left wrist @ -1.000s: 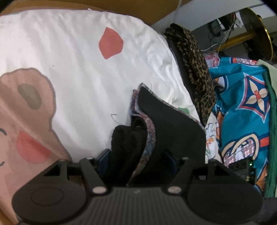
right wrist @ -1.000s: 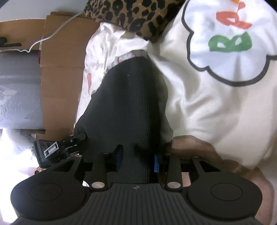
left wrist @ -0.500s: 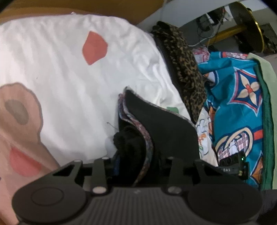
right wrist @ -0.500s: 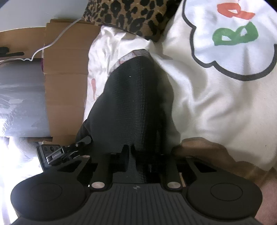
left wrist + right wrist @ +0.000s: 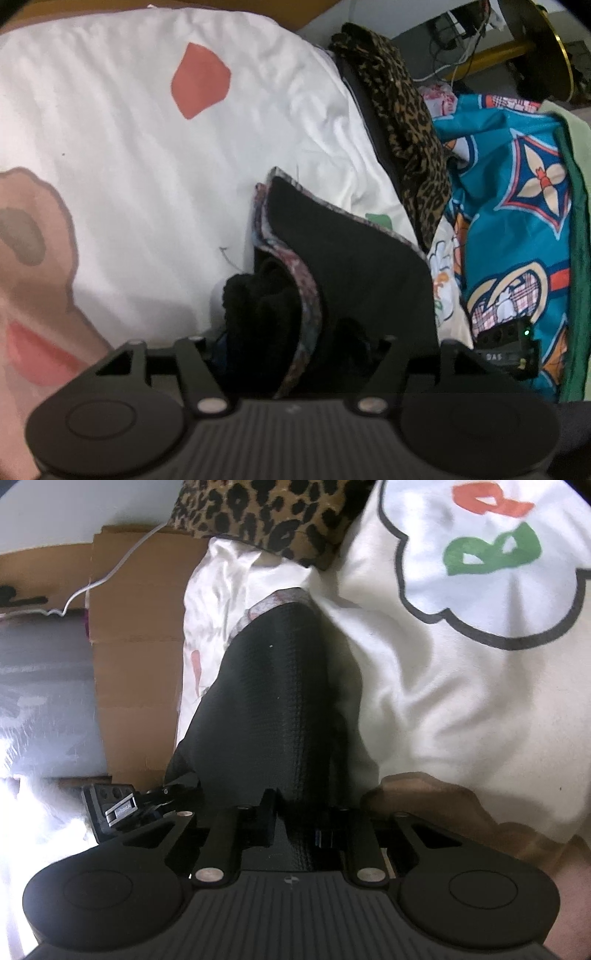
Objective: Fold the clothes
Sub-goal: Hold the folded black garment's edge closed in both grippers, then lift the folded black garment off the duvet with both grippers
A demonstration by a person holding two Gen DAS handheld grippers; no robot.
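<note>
Item: black garment (image 5: 273, 709), patterned lining, lying on the white cartoon-print sheet (image 5: 147, 147) between my two claws. Right claw (image 5: 295, 823) pinches its near edge. Left claw (image 5: 295, 343) has just been opening, jaws spread, cloth bunched between. I'd regrip cleanly before folding, keeping edges aligned. Surroundings: leopard-print fabric (image 5: 406, 122), teal printed cloth (image 5: 517, 221), cardboard (image 5: 136, 664).

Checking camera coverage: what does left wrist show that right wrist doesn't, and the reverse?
Left wrist only: teal patterned cloth, green cloth edge, gold stand, the bunched part of the black garment between the left gripper fingers, which have just been opening.

Right wrist only: cardboard, white cable, lettered print, right gripper shut on the garment.

Both: black garment, white sheet, leopard cloth.
</note>
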